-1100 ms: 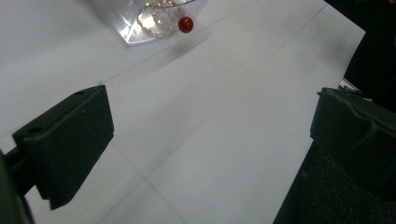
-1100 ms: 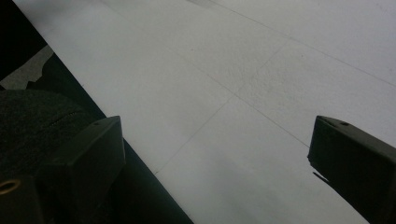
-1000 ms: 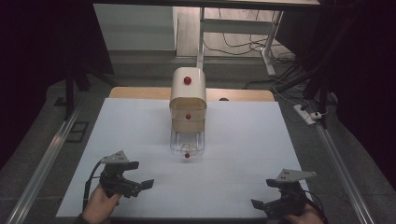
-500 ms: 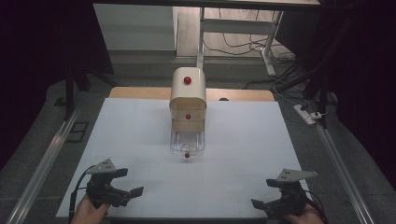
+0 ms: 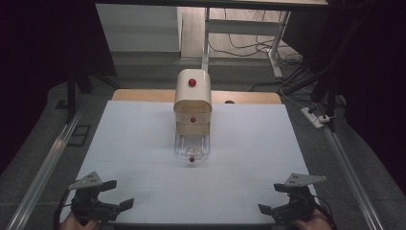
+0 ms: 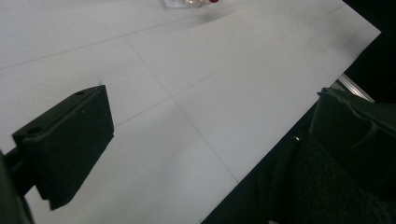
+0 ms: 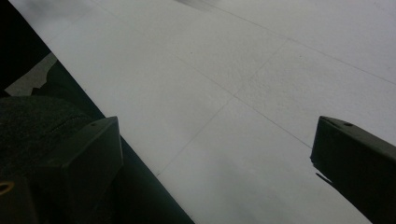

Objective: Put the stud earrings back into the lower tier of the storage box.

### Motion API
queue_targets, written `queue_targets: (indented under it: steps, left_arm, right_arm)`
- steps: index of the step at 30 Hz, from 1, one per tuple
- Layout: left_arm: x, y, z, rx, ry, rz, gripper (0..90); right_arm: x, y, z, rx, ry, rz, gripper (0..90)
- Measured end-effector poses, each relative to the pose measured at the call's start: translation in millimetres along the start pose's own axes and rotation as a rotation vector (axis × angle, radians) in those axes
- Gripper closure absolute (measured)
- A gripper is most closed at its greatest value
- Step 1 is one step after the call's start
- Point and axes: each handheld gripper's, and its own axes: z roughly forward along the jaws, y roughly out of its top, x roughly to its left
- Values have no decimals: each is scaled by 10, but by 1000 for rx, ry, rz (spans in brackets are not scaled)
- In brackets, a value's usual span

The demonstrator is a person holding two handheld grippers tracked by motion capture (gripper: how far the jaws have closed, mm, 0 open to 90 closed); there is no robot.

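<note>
Both sets of jaws are spread wide, holding nothing: left gripper (image 5: 116, 204) at 7 o'clock, right gripper (image 5: 270, 209) at 5. The small cabinet (image 5: 192, 100) sits at 12, well apart. It's rounded wood with red knobs (image 5: 192, 82) and a clear drawer (image 5: 192, 146) pulled out; a clumsy grab could probably tip it on the smooth white table (image 5: 249, 143).

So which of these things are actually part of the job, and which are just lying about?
Part of the job:
- small wooden drawer cabinet with red knobs
- its clear bottom drawer, pulled out
- left gripper, jaws open
- right gripper, jaws open
- white table

Just lying about:
- power strip on the floor
- cables behind the table
- desk frame at the back
</note>
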Motion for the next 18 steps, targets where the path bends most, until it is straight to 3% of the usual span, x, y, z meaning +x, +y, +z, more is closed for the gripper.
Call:
queue_targets:
  steps: [11,18]
  left_arm:
    - [-6,-167,-214,-20,53,-19,1]
    - [-46,-254,-328,-12,111,-13,3]
  right_arm:
    - [6,4,6,6,-9,3,19]
    - [16,2,10,14,-20,1,19]
